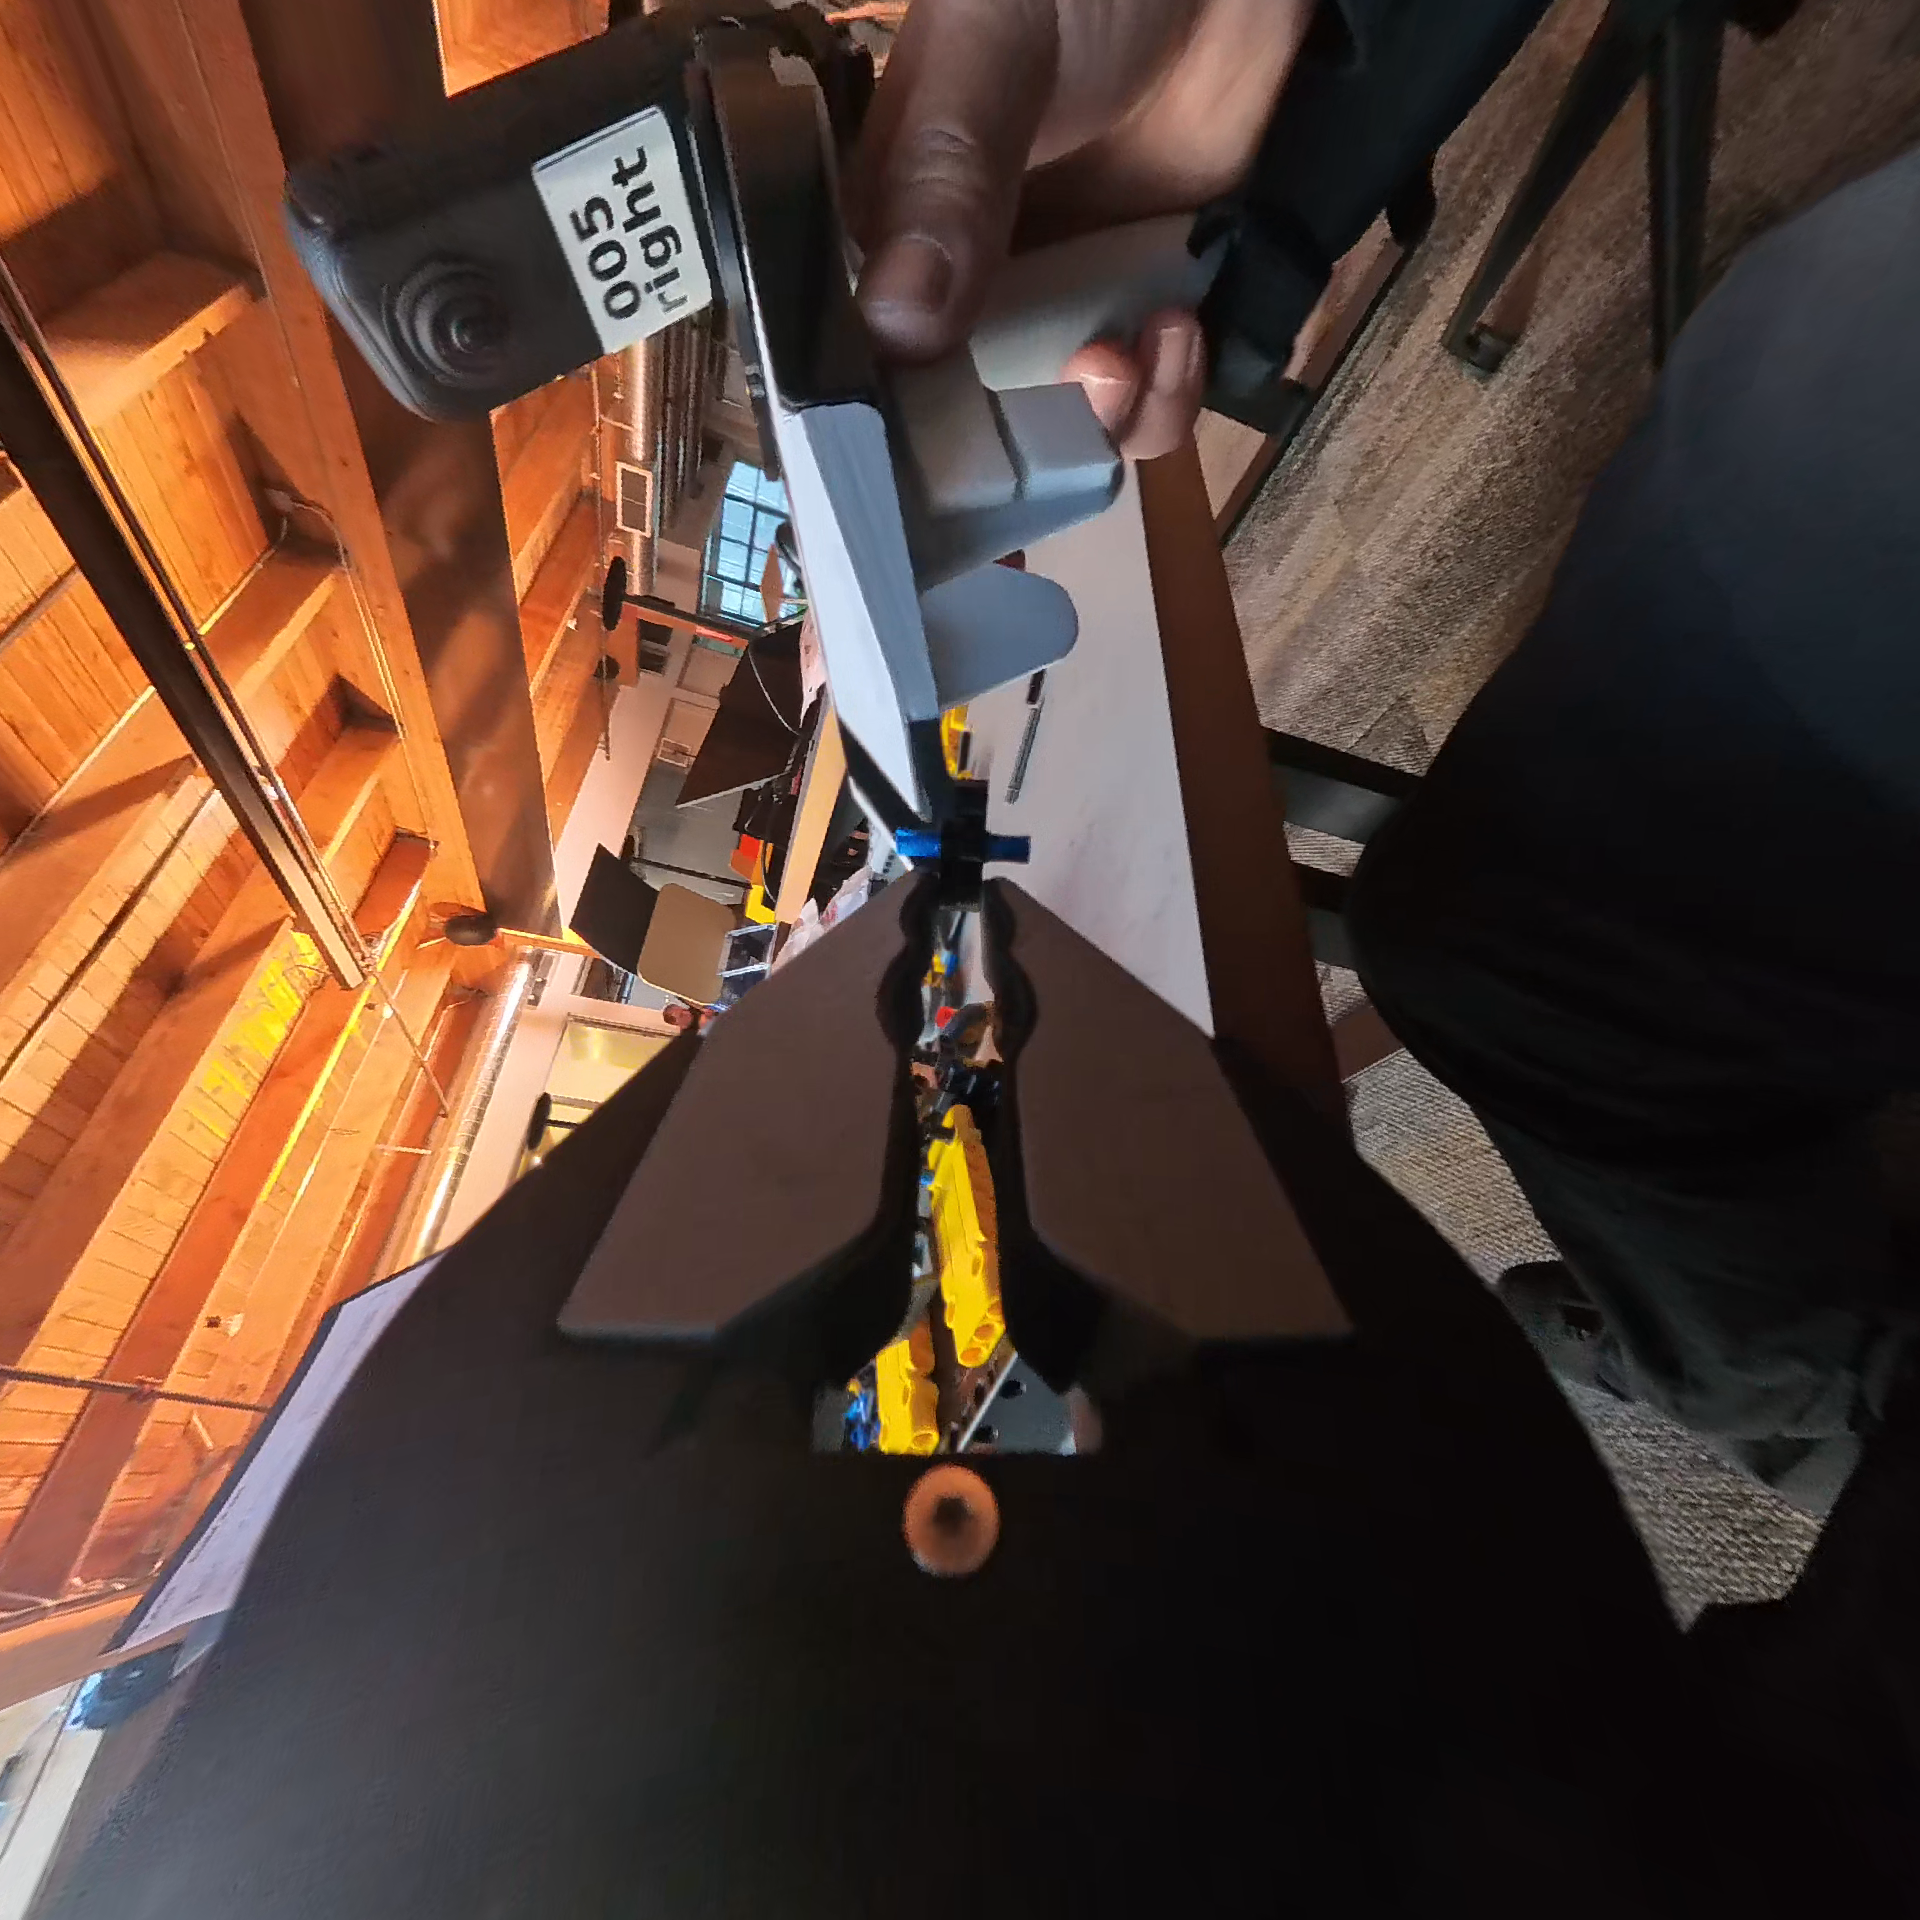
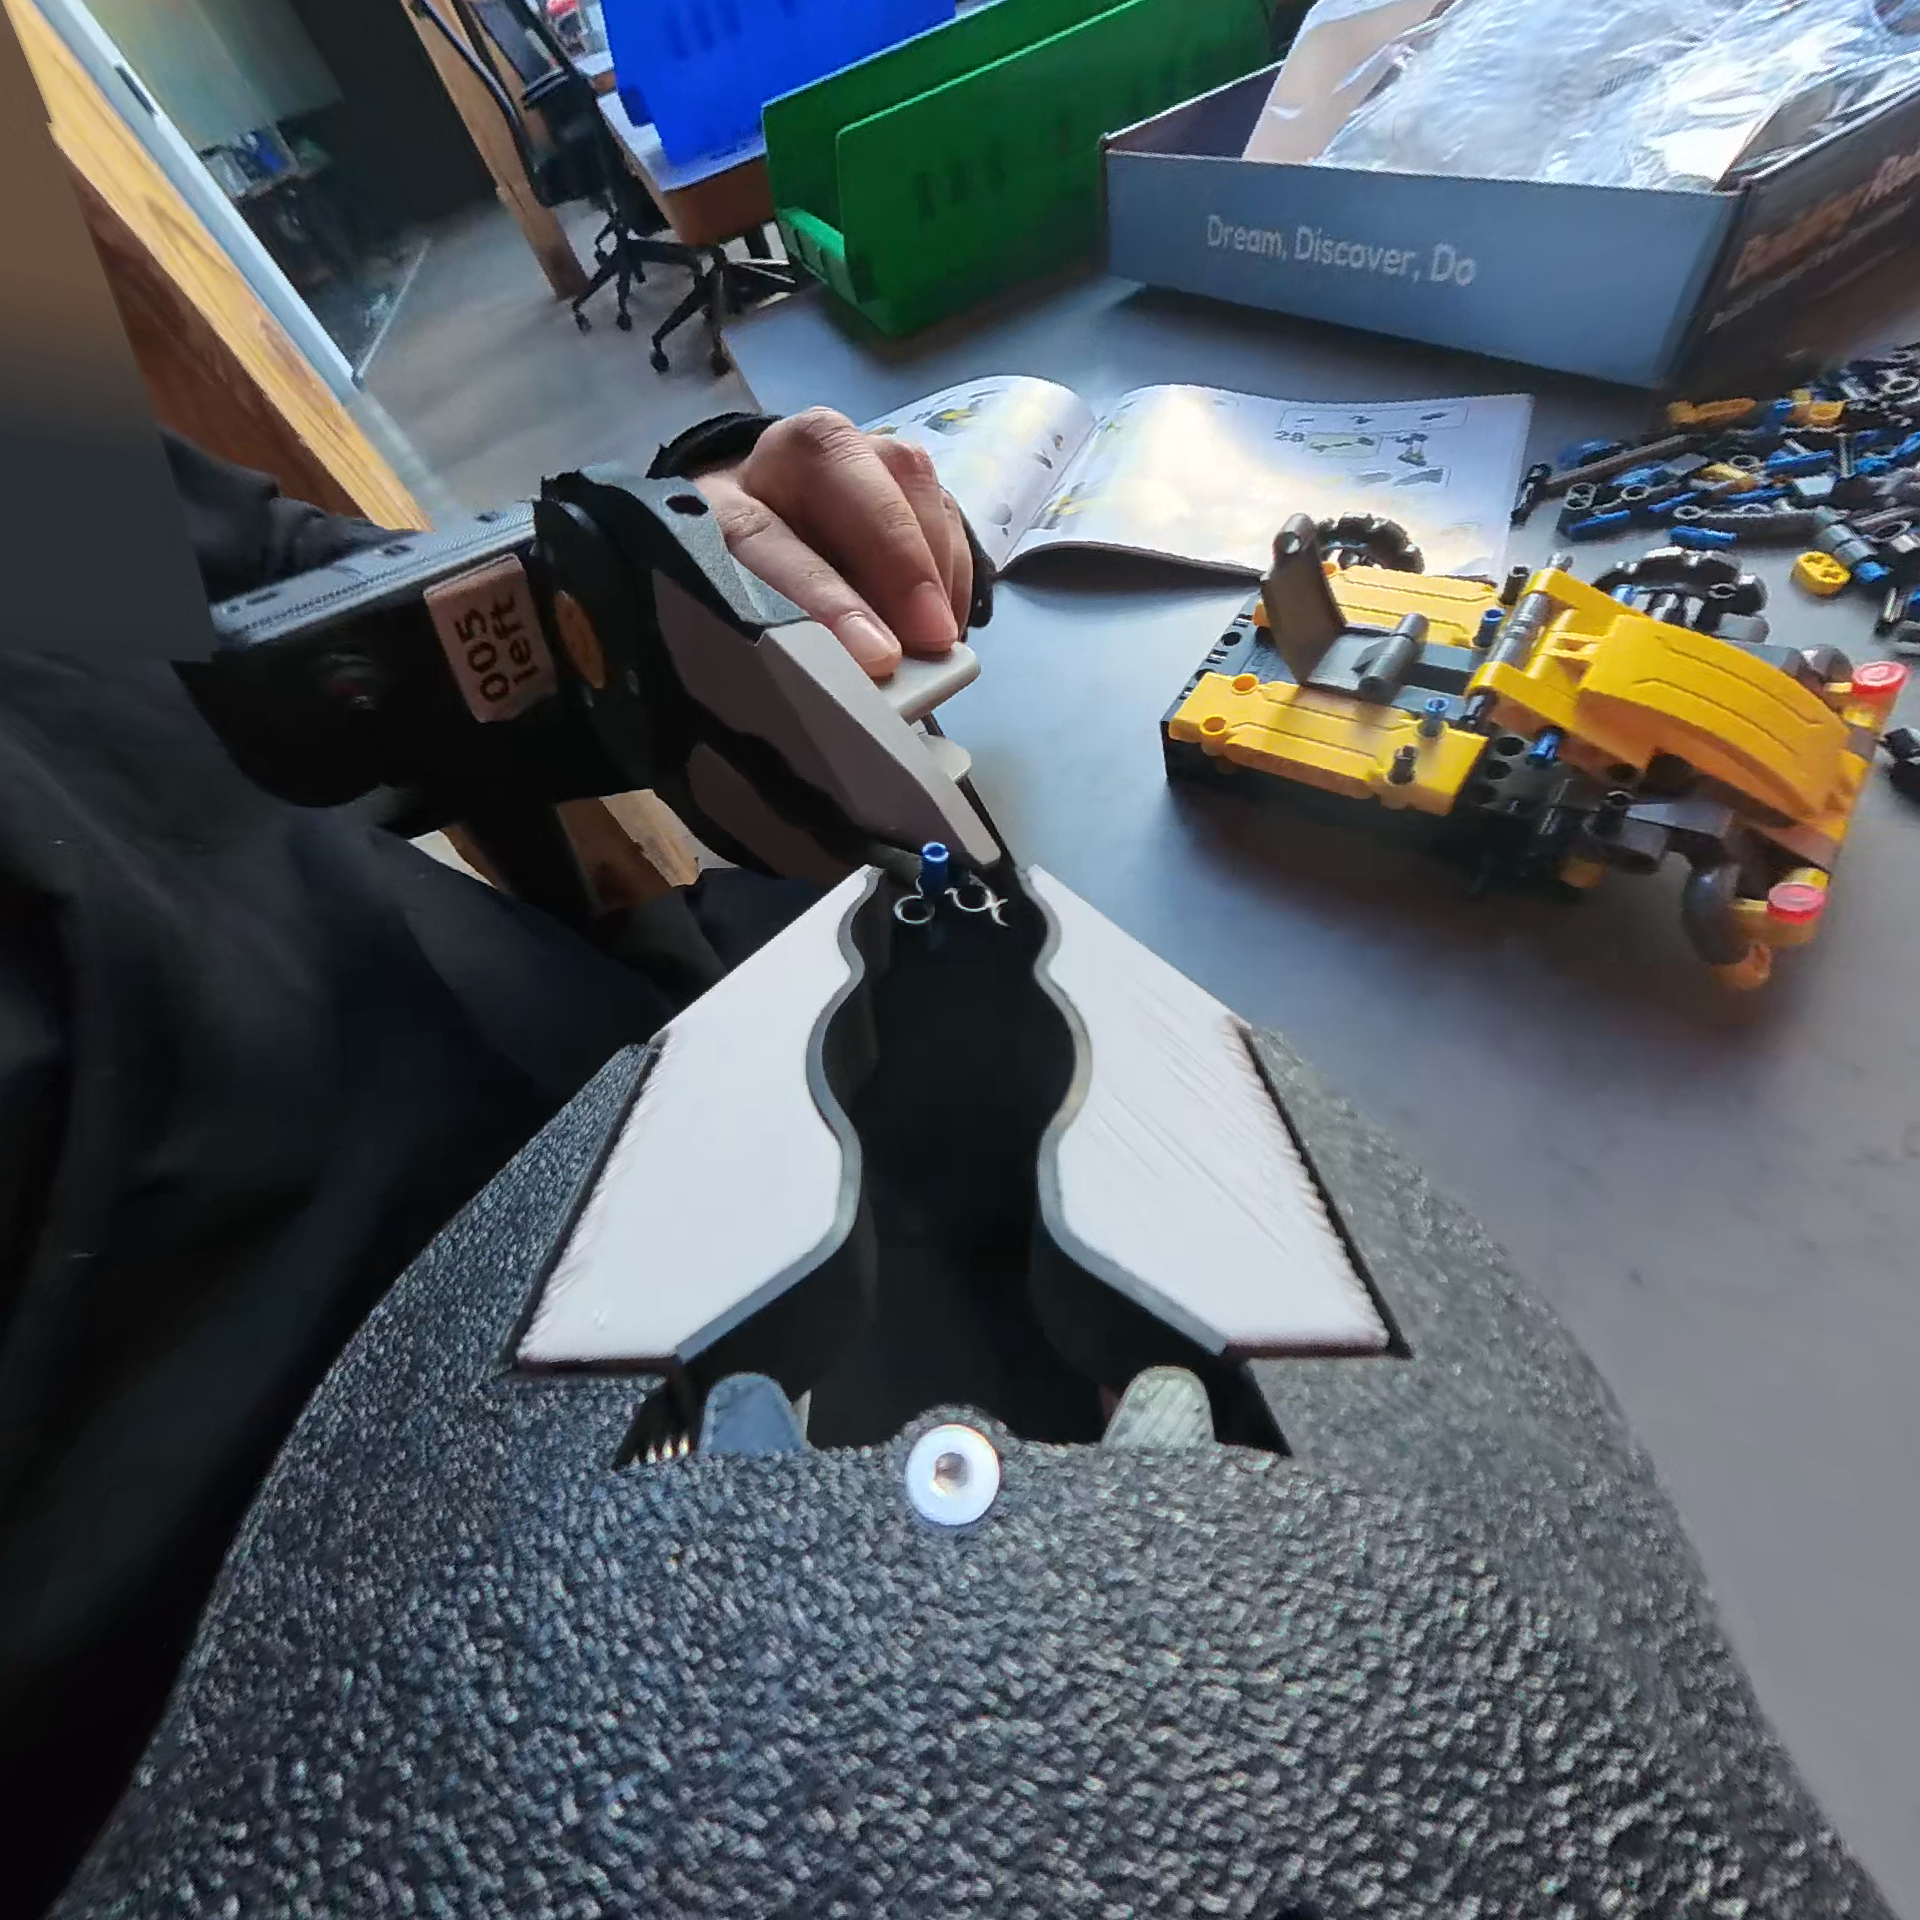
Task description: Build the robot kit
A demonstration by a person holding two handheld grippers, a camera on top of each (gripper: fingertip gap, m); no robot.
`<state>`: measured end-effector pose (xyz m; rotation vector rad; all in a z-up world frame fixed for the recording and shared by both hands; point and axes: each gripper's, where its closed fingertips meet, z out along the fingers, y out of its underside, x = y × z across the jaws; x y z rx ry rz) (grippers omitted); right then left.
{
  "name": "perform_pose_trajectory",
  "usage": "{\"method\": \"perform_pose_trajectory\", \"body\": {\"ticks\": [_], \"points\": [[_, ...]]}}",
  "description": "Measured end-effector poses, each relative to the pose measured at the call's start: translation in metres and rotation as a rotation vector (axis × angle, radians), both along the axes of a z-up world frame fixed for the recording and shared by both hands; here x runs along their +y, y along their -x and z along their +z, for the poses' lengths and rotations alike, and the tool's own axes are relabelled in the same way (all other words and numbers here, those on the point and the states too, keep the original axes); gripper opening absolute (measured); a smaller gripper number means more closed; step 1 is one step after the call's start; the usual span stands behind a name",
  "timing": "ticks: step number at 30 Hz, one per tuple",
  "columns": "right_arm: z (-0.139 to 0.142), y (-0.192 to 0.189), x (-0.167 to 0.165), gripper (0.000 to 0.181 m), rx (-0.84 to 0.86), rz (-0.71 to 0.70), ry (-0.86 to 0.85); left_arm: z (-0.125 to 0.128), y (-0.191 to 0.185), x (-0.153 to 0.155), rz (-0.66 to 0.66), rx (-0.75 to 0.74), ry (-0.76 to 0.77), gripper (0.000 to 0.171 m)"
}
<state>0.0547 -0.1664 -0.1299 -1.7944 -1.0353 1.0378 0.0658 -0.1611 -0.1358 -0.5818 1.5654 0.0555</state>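
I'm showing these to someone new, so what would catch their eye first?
The two grippers meeting tip to tip: the right gripper pinches a small black piece with a blue pin, and the left gripper touches it. Next, the half-built yellow toy car on the grey table, beside an open booklet.

A grey table fills the right side of the right wrist view. On it, at centre right, sits a partly built yellow and black brick vehicle; an open instruction booklet lies just behind it, and loose blue and black brick parts are scattered at the upper right edge. Along the top stand an open cardboard box and, to its left, a green bin.
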Motion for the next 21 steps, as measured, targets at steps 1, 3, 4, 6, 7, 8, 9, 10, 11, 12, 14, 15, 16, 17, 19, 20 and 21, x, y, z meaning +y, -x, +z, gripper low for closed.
{"method": "perform_pose_trajectory", "body": {"ticks": [1, 3, 4, 6, 7, 8, 9, 10, 11, 12, 14, 15, 16, 17, 19, 20, 21], "points": [[0.0, -0.001, 0.001, 0.025, -0.002, 0.0, 0.004, -0.001, 0.0, 0.0, 0.0, 0.002, -0.004, 0.004], [-0.002, -0.003, 0.002, 0.027, -0.015, -0.005, 0.002, -0.001, -0.001, 0.002, 0.007, -0.002, -0.005, 0.004], [-0.002, -0.004, 0.004, 0.031, -0.02, -0.013, -0.001, -0.001, 0.0, 0.003, 0.012, -0.01, -0.007, 0.004], [-0.003, -0.007, 0.006, 0.033, -0.016, -0.017, 0.009, 0.0, -0.001, 0.005, 0.019, -0.03, -0.011, 0.004], [-0.004, -0.007, 0.006, 0.033, -0.011, -0.013, 0.022, -0.001, -0.001, 0.005, 0.021, -0.04, -0.015, 0.004], [-0.005, -0.007, 0.006, 0.033, -0.008, -0.007, 0.035, -0.002, -0.002, 0.005, 0.02, -0.044, -0.014, 0.004], [-0.007, -0.006, 0.006, 0.031, -0.012, 0.001, 0.046, -0.004, -0.002, 0.005, 0.022, -0.042, -0.012, 0.004], [-0.009, -0.005, 0.006, 0.028, -0.022, 0.007, 0.051, -0.005, -0.002, 0.007, 0.027, -0.042, -0.017, 0.004], [-0.011, -0.004, 0.007, 0.027, -0.032, 0.008, 0.05, -0.005, -0.001, 0.008, 0.03, -0.045, -0.021, 0.004], [-0.012, -0.004, 0.008, 0.027, -0.041, 0.006, 0.042, -0.005, 0.0, 0.009, 0.031, -0.051, -0.017, 0.004], [-0.011, -0.002, 0.011, 0.027, -0.054, 0.006, 0.025, -0.004, 0.002, 0.013, 0.042, -0.06, -0.008, 0.004], [-0.011, -0.001, 0.013, 0.027, -0.058, 0.005, 0.019, -0.004, 0.003, 0.015, 0.049, -0.065, -0.005, 0.004], [-0.011, 0.0, 0.015, 0.027, -0.058, 0.004, 0.014, -0.004, 0.004, 0.017, 0.055, -0.068, 0.002, 0.004], [-0.011, 0.001, 0.017, 0.027, -0.057, 0.005, 0.014, -0.005, 0.005, 0.019, 0.06, -0.07, 0.01, 0.004], [-0.012, 0.003, 0.02, 0.026, -0.055, 0.008, 0.022, -0.007, 0.007, 0.023, 0.074, -0.07, 0.02, 0.004], [-0.013, 0.004, 0.022, 0.026, -0.055, 0.009, 0.026, -0.008, 0.008, 0.025, 0.082, -0.069, 0.026, 0.003], [-0.014, 0.005, 0.024, 0.027, -0.056, 0.011, 0.031, -0.009, 0.008, 0.027, 0.09, -0.069, 0.033, 0.004]]}}
